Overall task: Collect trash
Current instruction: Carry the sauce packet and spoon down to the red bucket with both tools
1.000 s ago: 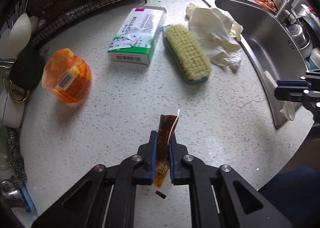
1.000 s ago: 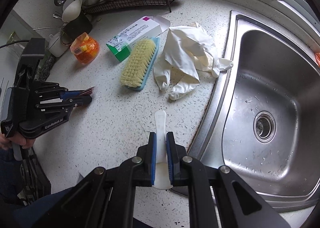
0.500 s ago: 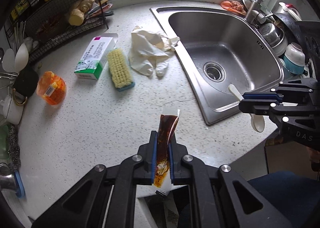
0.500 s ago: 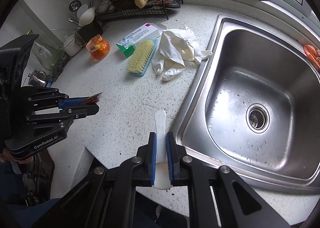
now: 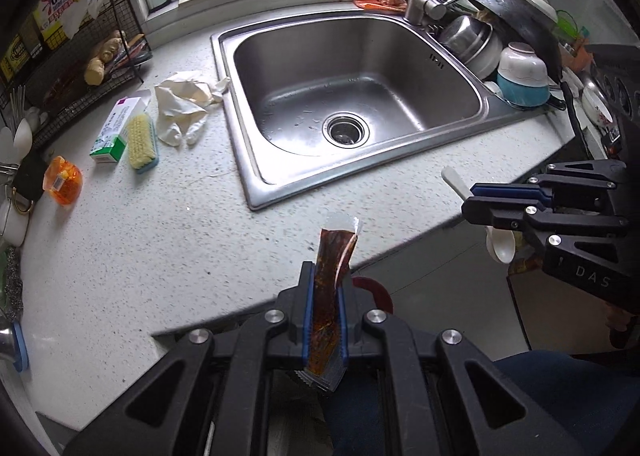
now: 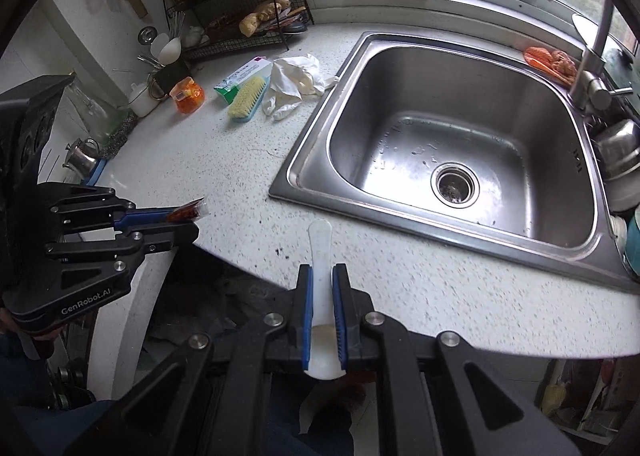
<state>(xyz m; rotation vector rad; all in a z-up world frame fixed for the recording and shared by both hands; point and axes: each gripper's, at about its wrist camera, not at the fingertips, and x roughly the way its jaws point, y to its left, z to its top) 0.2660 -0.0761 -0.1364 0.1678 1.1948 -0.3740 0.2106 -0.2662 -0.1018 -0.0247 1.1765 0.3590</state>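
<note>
My left gripper [image 5: 325, 296] is shut on a brown sauce packet [image 5: 334, 256] that sticks up between its blue pads, just past the front edge of the speckled counter [image 5: 160, 240]. My right gripper [image 6: 323, 296] is shut on a white plastic spoon [image 6: 320, 252], handle pointing forward. In the left wrist view the right gripper [image 5: 476, 202] shows at the right with the spoon [image 5: 500, 246] hanging bowl-down. From the right wrist camera the left gripper [image 6: 188, 222] appears at the left with the sauce packet [image 6: 186, 212].
A steel sink [image 5: 352, 104] lies ahead. At the back left lie crumpled white gloves [image 5: 182, 106], a scrub brush [image 5: 140, 142], a green-white box [image 5: 116, 128] and an orange packet [image 5: 62, 180]. A wire rack [image 5: 92, 60] and dishes [image 5: 520, 72] stand at the sides.
Both grippers have pulled back from the counter and risen, each keeping its grip. The counter's front edge and the floor below have come into view.
</note>
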